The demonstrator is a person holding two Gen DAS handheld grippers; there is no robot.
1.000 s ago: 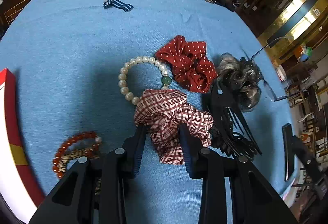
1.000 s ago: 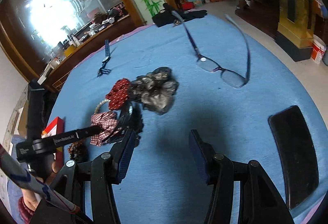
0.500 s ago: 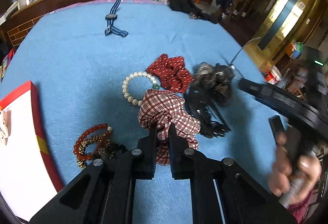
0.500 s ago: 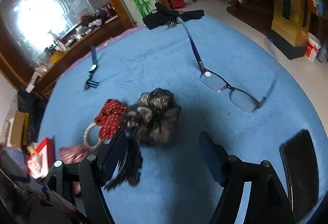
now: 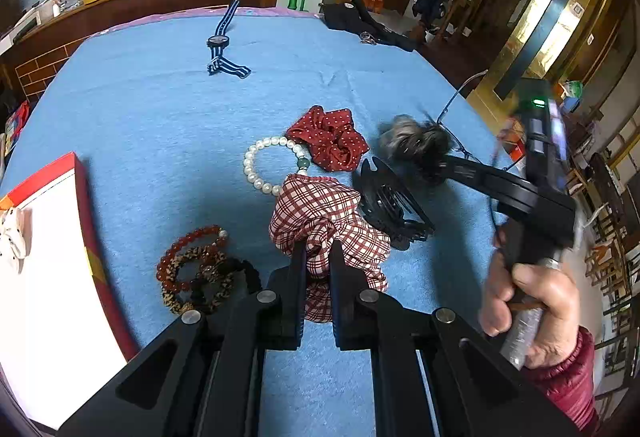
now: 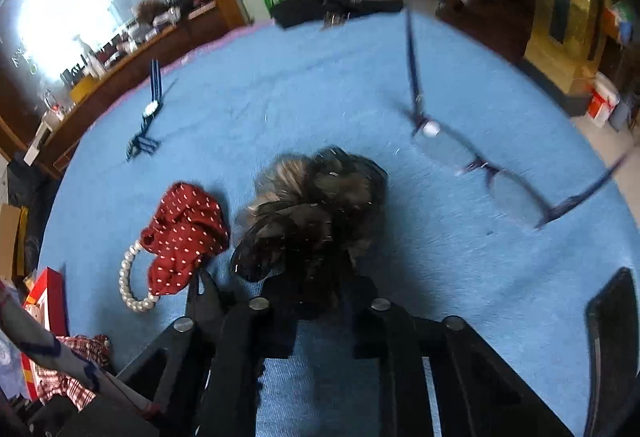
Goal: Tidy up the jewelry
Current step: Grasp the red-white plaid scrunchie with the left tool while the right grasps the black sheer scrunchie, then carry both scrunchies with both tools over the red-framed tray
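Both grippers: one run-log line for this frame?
left gripper: shut on plaid scrunchie | right gripper: on furry scrunchie, grip unclear, blurred | box: left edge

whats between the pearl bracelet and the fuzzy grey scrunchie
The red polka-dot scrunchie lies between the pearl bracelet and the fuzzy grey scrunchie, touching the bracelet's beads. The left wrist view shows it best.

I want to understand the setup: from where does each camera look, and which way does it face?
Left wrist: behind the left hand-held gripper, facing the plaid scrunchie it pinches; the person's right hand shows.
Right wrist: behind the right hand-held gripper, closed on the dark furry scrunchie.
Both views share the red dotted scrunchie and pearl bracelet.
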